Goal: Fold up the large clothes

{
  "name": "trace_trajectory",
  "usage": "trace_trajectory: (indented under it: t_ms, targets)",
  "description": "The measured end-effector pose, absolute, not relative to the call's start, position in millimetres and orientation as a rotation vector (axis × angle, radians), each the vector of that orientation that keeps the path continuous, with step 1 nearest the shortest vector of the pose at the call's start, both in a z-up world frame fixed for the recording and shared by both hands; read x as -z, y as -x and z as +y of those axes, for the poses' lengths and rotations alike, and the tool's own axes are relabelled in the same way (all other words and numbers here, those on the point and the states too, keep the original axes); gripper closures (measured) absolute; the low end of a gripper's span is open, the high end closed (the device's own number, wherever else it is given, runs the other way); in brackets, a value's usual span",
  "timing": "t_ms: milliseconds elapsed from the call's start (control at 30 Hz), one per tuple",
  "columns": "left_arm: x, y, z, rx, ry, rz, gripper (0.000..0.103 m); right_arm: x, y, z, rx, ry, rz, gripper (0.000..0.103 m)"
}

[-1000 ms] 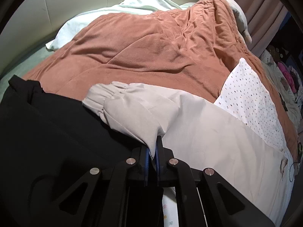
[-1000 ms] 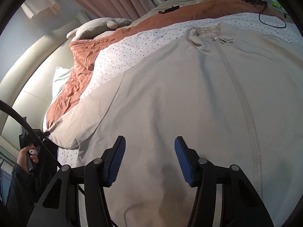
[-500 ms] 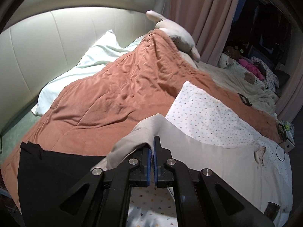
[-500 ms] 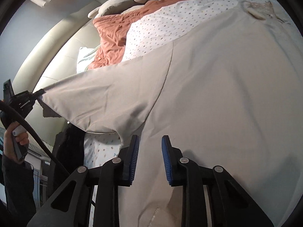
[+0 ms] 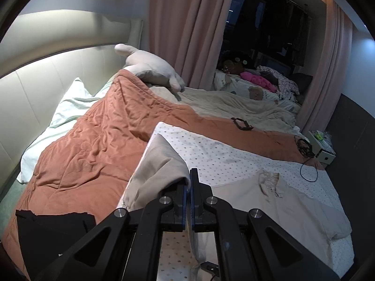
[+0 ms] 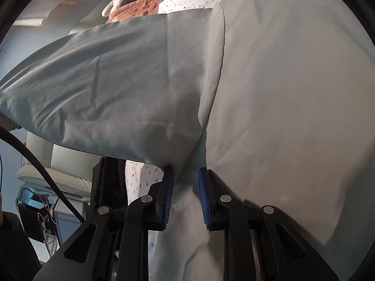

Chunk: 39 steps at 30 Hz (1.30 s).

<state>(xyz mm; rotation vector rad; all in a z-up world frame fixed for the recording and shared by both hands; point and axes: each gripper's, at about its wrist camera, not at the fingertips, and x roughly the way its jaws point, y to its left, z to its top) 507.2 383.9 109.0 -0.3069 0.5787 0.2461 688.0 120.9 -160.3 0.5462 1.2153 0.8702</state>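
Note:
A large beige zip-up garment (image 5: 290, 208) lies spread on the dotted white sheet (image 5: 211, 154) of a bed. My left gripper (image 5: 189, 180) is shut on the cuff end of its sleeve (image 5: 161, 164) and holds it lifted above the bed. In the right wrist view the raised sleeve (image 6: 112, 89) stretches to the left and the garment's body (image 6: 293, 82) fills the right. My right gripper (image 6: 185, 182) sits at the underarm with the cloth between its blue pads (image 6: 169, 192), which stand partly apart.
A rust-orange quilt (image 5: 98, 145) covers the bed's left half, with a pale pillow (image 5: 68, 110) and headboard behind. A black garment (image 5: 51, 234) lies at the near left. A cable (image 5: 307, 164) and small box (image 5: 324, 149) sit at the far right edge.
My left gripper has lifted the sleeve higher and swung it right, toward the garment's body. My right gripper has narrowed and moved up to the underarm.

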Motion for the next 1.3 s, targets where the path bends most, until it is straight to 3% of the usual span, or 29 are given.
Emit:
trace_trajectory:
  t_ms: [133,200,233,267,667,1133,1300]
  targets:
    - [-115,-518,350,-0.184,0.282,0.584,0.099,146,-691,99,-0.857,-0.565,1.206,0.082]
    - [-115,-522,334,-0.152,0.272,0.588,0.099,139,-689,81,-0.851,-0.597,1.206,0.064]
    - [-114,-524,326,-0.134,0.271,0.59,0.099,133,-685,70,-0.836,-0.602,1.188,0.043]
    - [-113,-526,319,-0.117,0.271,0.593,0.099,126,-682,58,-0.808,-0.598,1.158,0.031]
    - [-89,-555,217,0.076,0.246,0.666,0.099,80,-638,-84,-0.597,-0.631,1.008,0.03]
    - [-12,-608,121,0.244,0.231,0.801,0.099,86,-665,-170,-0.424,-0.828,0.921,0.03]
    - [40,-623,99,0.373,0.277,0.982,0.096,91,-657,-186,-0.363,-0.829,0.891,0.03]
